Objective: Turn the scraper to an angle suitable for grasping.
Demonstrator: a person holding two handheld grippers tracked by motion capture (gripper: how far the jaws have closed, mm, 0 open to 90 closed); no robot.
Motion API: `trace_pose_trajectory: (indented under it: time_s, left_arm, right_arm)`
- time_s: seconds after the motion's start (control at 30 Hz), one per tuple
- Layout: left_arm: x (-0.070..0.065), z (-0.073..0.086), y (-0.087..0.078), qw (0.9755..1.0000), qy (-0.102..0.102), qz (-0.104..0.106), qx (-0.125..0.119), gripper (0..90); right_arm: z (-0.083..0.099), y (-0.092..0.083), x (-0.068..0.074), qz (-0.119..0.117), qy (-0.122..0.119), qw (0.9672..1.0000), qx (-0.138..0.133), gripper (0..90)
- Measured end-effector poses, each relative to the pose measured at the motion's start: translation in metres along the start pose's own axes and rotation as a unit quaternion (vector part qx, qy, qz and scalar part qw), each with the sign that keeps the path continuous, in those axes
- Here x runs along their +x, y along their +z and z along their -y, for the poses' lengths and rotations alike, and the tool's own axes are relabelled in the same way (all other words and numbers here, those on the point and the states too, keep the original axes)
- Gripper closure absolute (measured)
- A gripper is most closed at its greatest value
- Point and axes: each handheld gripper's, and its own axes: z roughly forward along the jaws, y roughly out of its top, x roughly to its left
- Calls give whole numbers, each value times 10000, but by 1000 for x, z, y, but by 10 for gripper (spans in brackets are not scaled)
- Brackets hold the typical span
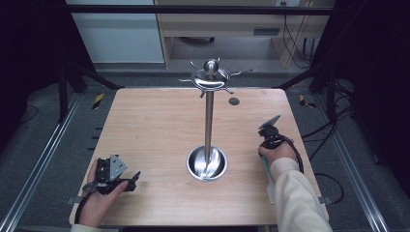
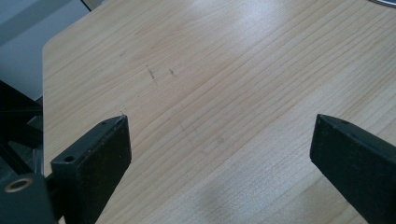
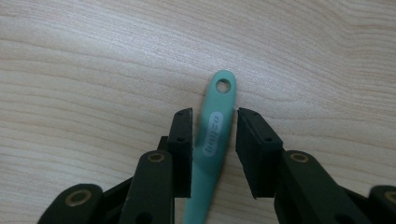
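the right gripper (image 3: 213,140) is over the right side of the wooden bench (image 1: 154,121), to the right of the steel stand (image 1: 209,121). in the right gripper view a teal handle (image 3: 214,135) lies between its two jaws. the left jaw is against the handle or very close to it, and a thin gap shows between the handle and the right jaw, so the jaws stand around the handle more than clamped on it. the handle has a round hole at its far end and a pale oval label in the middle, and its far end is over the bare wood. in the high view a piece of this teal handle comes out under the right hand (image 1: 276,152), toward the near edge.

the left gripper (image 2: 219,140) is at the near left corner of the bench, held in the left hand (image 1: 104,191). its jaws are wide apart, with only bare wood between them.

the stand has a round dish base (image 1: 207,164) in the middle of the bench and a ring of hooks (image 1: 211,77) at its top.
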Motion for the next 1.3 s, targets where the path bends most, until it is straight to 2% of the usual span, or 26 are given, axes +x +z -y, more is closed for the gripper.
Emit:
trace_pose_trajectory:
  time_s: [0.4, 0.87, 1.0, 1.03, 1.2, 1.3]
  left_arm:
    - [0, 0, 0, 10000, 10, 17, 14, 51]
    - [-2, 0, 1, 10000, 26, 24, 9, 50]
    - [-1, 0, 0, 10000, 23, 32, 10, 50]
    - [-1, 0, 0, 10000, 25, 33, 13, 50]
    - [-1, 0, 1, 10000, 22, 45, 10, 50]
    - [-2, 0, 1, 10000, 34, 53, 20, 50]
  right_arm:
    - [3, 4, 0, -23, 57, 10000, -20, 703]
    - [7, 5, 3, 68, 131, 9998, -118, 709]
    - [7, 5, 4, 109, 160, 9997, -151, 739]
    - [7, 5, 5, 185, 136, 9996, -189, 740]
    - [12, 0, 4, 88, 149, 9992, -363, 742]
    - [16, -12, 2, -10, 104, 9979, -634, 743]
